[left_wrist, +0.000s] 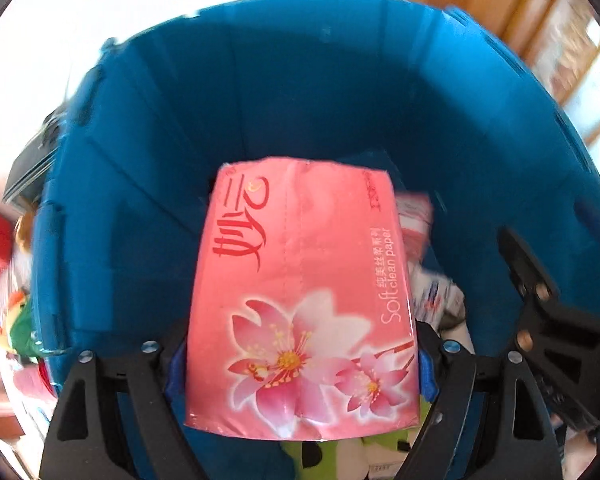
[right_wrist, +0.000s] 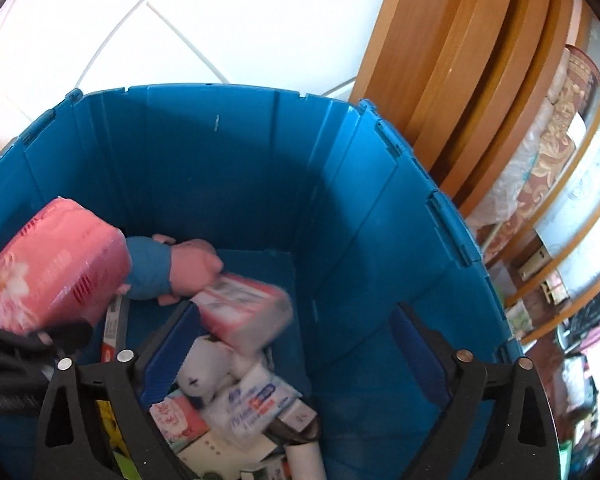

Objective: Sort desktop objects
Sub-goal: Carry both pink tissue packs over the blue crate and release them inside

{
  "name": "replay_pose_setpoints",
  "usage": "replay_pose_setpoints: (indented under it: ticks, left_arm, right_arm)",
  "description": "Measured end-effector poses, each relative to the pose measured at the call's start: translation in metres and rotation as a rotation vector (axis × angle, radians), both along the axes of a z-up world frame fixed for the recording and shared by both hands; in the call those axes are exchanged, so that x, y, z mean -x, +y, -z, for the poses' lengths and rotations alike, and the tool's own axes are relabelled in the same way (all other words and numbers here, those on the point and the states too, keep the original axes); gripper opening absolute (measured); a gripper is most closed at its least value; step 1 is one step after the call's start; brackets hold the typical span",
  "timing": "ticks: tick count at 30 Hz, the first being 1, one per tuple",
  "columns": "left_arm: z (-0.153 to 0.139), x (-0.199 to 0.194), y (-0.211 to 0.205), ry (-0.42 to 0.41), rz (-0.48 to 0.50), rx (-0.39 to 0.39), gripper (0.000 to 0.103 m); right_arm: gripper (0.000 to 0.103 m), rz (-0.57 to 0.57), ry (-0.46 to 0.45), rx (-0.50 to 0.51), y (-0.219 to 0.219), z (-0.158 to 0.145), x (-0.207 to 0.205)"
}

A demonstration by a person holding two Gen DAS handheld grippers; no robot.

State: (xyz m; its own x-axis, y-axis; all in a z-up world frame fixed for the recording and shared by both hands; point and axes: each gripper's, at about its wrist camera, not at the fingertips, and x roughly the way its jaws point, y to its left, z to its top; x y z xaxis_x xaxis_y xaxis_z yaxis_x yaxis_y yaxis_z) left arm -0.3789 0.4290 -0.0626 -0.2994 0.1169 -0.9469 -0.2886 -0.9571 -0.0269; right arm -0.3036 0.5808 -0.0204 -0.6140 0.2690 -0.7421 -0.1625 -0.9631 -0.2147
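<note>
Pink tissue pack [left_wrist: 300, 292] sits clamped between my left gripper [left_wrist: 300, 364]'s two blue pads, its flower print toward the camera and its far end reaching up toward twelve o'clock inside the blue bin [left_wrist: 340, 80]. From my right wrist view the same pack [right_wrist: 56, 264] shows at nine o'clock, held above the bin's contents and not resting on them. My right gripper [right_wrist: 296, 360] stands wide, with nothing pressed by its pads; between them, and blurred, a smaller pink-and-white packet [right_wrist: 244, 308] lies tilted on the heap below. At about ten o'clock from that packet I see a plush toy in blue and pink [right_wrist: 172, 268], touching it and leaning toward the bin's far wall. Toward six o'clock the pile holds a white roll-like thing [right_wrist: 204, 372], a white pack with blue lettering [right_wrist: 252, 404] and a small floral pink pack [right_wrist: 176, 420], all crowded together; I cannot tell which ones overlap. Outside the bin, white floor tiles [right_wrist: 180, 20] fill eleven to twelve o'clock, and a wooden shelf unit [right_wrist: 460, 80] with mixed goods runs from one to four o'clock, just beside the bin's rim. In my left view, red and green things at nine o'clock are too blurred to name.
</note>
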Motion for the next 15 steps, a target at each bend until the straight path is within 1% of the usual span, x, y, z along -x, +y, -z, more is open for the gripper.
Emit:
replay_pose_setpoints:
  ticks: [3, 4, 7, 9, 11, 13, 15]
  left_arm:
    - [0.011, -0.001, 0.006, -0.069, 0.024, 0.021, 0.083]
    - [0.012, -0.002, 0.008, -0.071, 0.034, 0.033, 0.083]
    - [0.005, -0.004, 0.012, -0.024, 0.043, 0.059, 0.083]
    - [0.001, -0.002, 0.006, -0.004, 0.048, 0.046, 0.083]
    - [-0.005, -0.010, 0.009, 0.018, 0.053, 0.041, 0.083]
    - [-0.001, -0.011, 0.012, -0.006, 0.071, 0.056, 0.083]
    - [-0.002, -0.010, 0.012, -0.037, 0.084, 0.045, 0.083]
  right_arm:
    - [0.101, 0.001, -0.002, 0.007, 0.001, 0.000, 0.000]
    - [0.101, 0.002, -0.001, -0.002, 0.000, 0.000, 0.000]
    - [0.102, 0.006, 0.000, -0.006, 0.001, -0.001, 0.001]
    - [0.102, 0.013, 0.005, -0.003, 0.003, -0.002, 0.001]
    - [0.102, 0.020, 0.012, 0.006, 0.005, -0.004, 0.000]
    - [0.102, 0.025, 0.010, 0.020, 0.008, -0.005, 0.000]
    - [0.102, 0.027, 0.006, 0.016, 0.007, -0.005, 0.001]
